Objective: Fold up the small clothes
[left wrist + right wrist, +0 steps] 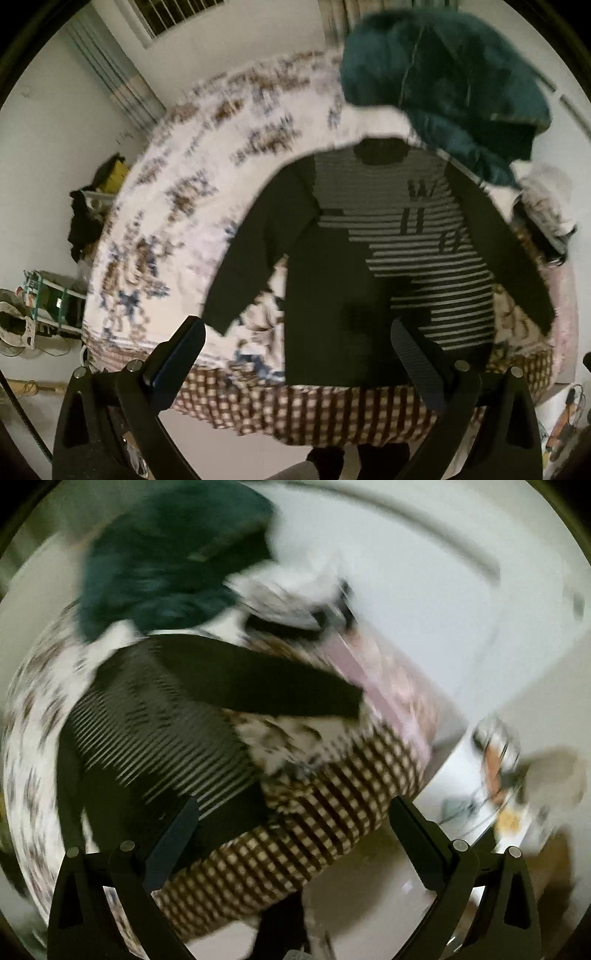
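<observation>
The left gripper (pixel 299 354) is held above the near edge of the bed (pixel 184 184), with its two fingers spread wide and nothing between them. Just ahead of it lies the small striped top (pixel 406 258), flat on the flowered cover, neck away from the gripper; its left sleeve (pixel 243 258) points down toward the left finger, and part of the front seems already turned over, dark side up. I judge that the fold is only at its beginning, and the next move asks for a pinch on a sleeve or the hem.

The right gripper (pixel 295 834) is also fully spread and empty, with the other sleeve (pixel 266 679) ahead of it. This view is blurred.

On the chest, dark letters show; only a "W" can be read.
</observation>
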